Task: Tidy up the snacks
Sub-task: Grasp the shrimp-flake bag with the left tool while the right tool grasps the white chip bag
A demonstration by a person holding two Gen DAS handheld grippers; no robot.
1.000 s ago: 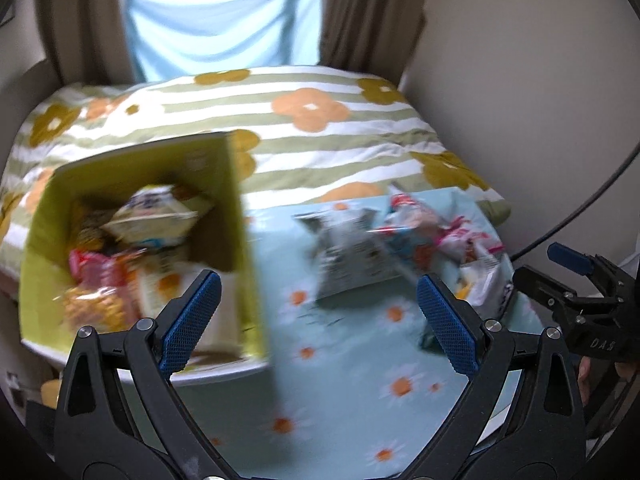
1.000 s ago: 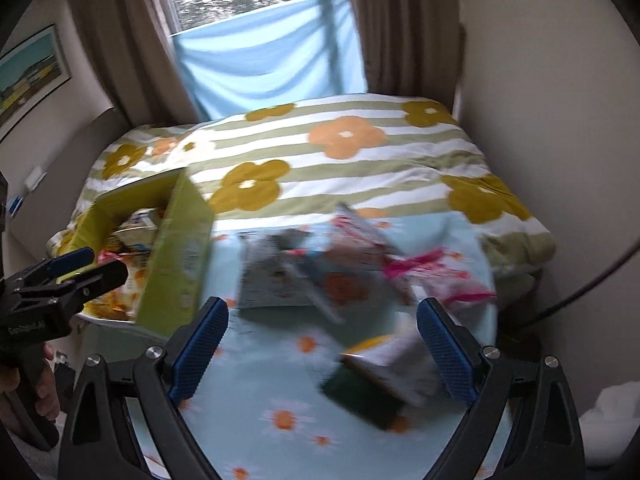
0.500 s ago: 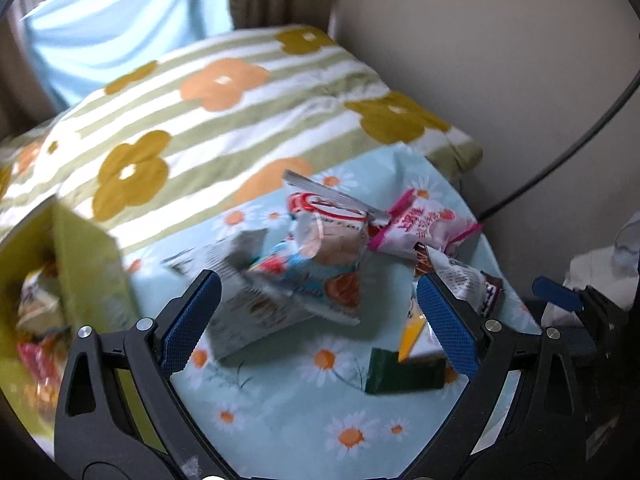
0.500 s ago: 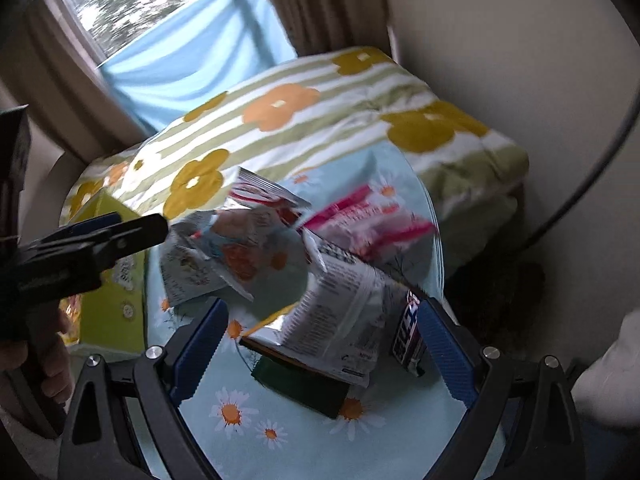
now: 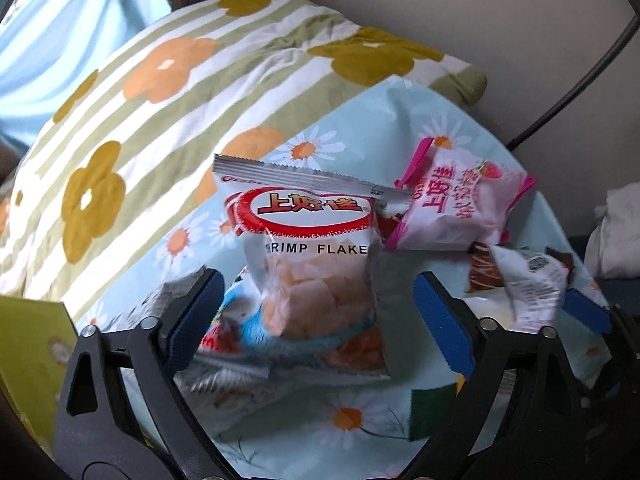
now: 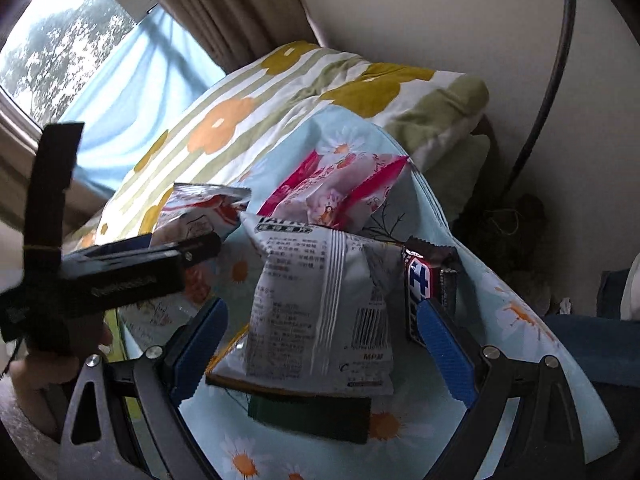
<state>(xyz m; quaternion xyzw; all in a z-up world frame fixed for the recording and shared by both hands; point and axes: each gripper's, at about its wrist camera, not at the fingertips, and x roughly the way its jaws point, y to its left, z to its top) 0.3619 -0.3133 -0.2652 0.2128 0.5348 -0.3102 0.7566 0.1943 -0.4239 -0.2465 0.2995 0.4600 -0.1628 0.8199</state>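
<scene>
- The left tongs (image 5: 316,316) hang over the bench (image 5: 360,420) with its daisy cloth; their jaws have just been closing, and the shrimp flakes bag (image 5: 312,264) stands between them, seemingly untouched by the blue pads (image 5: 444,328).
- The right tongs (image 6: 320,348) are spread wide around a grey snack bag (image 6: 320,304), pads apart from it.
- A pink strawberry bag (image 5: 452,204) lies toward the bench's far right corner.
- A chocolate bar (image 6: 424,284) sits by the right edge.
- A dark green packet (image 6: 312,416) lies under the grey bag.
- A yellow-green box (image 5: 28,352) is at the left edge.
</scene>
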